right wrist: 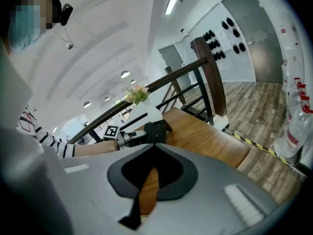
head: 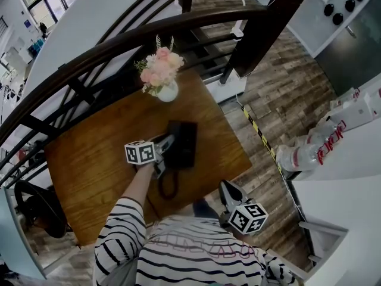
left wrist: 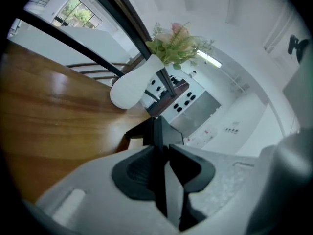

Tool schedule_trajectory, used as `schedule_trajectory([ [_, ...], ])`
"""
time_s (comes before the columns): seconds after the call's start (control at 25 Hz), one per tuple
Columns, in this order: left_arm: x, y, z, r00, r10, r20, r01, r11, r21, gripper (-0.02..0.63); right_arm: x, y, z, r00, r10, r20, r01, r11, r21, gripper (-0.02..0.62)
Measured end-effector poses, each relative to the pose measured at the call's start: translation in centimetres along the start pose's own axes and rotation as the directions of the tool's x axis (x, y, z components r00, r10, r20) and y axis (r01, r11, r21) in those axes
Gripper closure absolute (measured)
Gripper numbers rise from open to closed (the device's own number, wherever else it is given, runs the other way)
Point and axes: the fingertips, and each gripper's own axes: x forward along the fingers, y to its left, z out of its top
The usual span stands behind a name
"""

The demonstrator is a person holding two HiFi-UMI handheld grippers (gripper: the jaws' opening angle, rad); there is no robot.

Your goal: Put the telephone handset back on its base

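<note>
Phones: one telephone base (head: pixel 186 143), centre frame | handsets: one handset (left wrist: pixel 157 130), pinched in left gripper (head: pixel 165 151) | right gripper (head: pixel 227 189): closed, empty, lower right | flower vases: one flower vase (head: pixel 167 92) | tables: one table (head: pixel 89 165)

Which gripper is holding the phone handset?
The left gripper, clamped on the black handset over the wooden table; the right gripper holds nothing.

A wooden table (head: pixel 89 159) stands beside dark railing (head: pixel 119 40).
</note>
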Motion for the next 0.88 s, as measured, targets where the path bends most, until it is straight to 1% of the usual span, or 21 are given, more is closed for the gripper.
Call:
schedule_trajectory([
  [0.16,0.16,0.32,-0.10,0.999,0.035,-0.009,-0.035,0.999,0.030,0.505,0.23,-0.08,0.00,1.000,0.002,0.002,-0.002,1.000,0.005,0.594],
  [0.36,0.23,0.22,-0.17,0.996,0.084,-0.028,-0.080,0.992,0.101,0.492,0.52,0.27,0.00,1.000,0.008,-0.001,-0.008,1.000,0.003,0.594],
  [0.6,0.33,0.25,-0.33,0.989,0.143,-0.048,-0.132,0.974,0.183,0.480,0.83,0.44,0.02,1.000,0.010,0.001,-0.010,1.000,0.004,0.594],
  [0.88,0.54,-0.05,-0.36,0.975,0.215,-0.061,-0.193,0.946,0.261,0.469,0.96,0.70,0.07,1.000,0.016,-0.003,-0.016,1.000,0.004,0.594],
])
